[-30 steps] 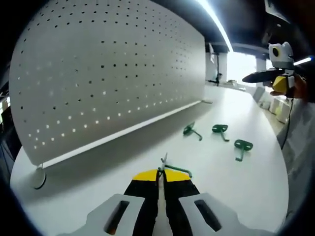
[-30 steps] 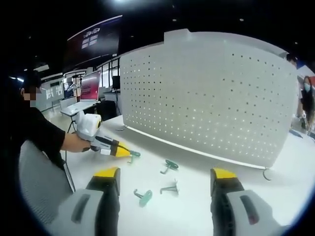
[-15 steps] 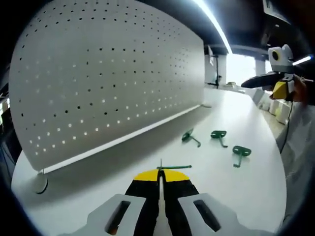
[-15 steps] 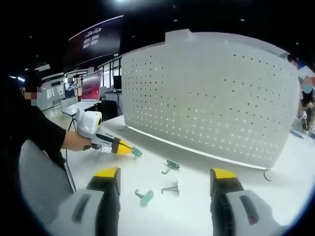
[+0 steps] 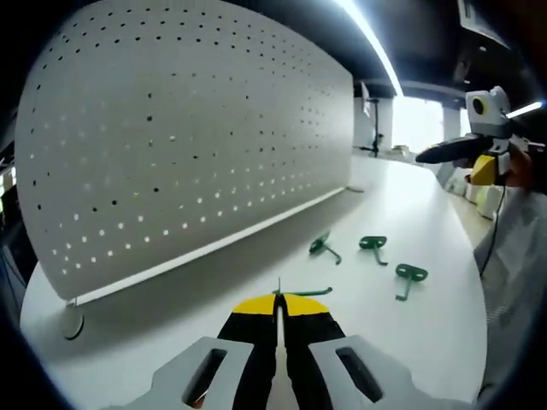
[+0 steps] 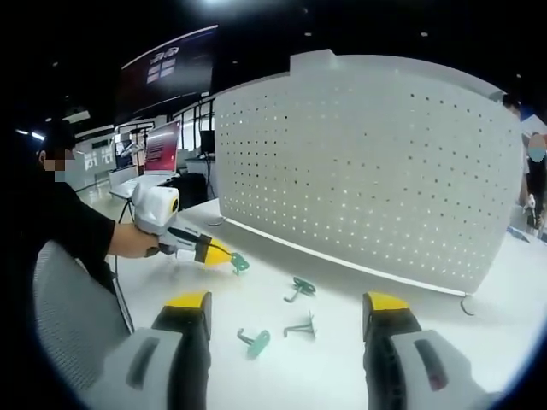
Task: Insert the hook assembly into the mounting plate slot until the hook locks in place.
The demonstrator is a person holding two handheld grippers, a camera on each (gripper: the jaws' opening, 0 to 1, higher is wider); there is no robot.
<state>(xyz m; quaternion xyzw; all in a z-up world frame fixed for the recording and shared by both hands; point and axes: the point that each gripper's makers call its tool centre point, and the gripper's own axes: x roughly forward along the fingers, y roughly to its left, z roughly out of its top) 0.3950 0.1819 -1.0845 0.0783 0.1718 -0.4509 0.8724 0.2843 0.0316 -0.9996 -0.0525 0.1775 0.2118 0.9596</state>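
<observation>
A small green metal hook (image 5: 301,292) is held clamped in the closed left gripper (image 5: 279,306), raised off the white table (image 5: 256,282) facing the white perforated mounting panel (image 5: 188,128) for insertion, while the right gripper (image 6: 286,309) is kept open and empty.

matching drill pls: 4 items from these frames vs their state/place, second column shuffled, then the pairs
1. left gripper
2. right gripper
3. pegboard
4. three loose green hooks

A. standing upright at the back of the white table
B. jaws wide apart, holding nothing
C. lying flat on the table
D. shut on a green hook

Pairs: 1-D, 2-B, 3-A, 4-C
</observation>
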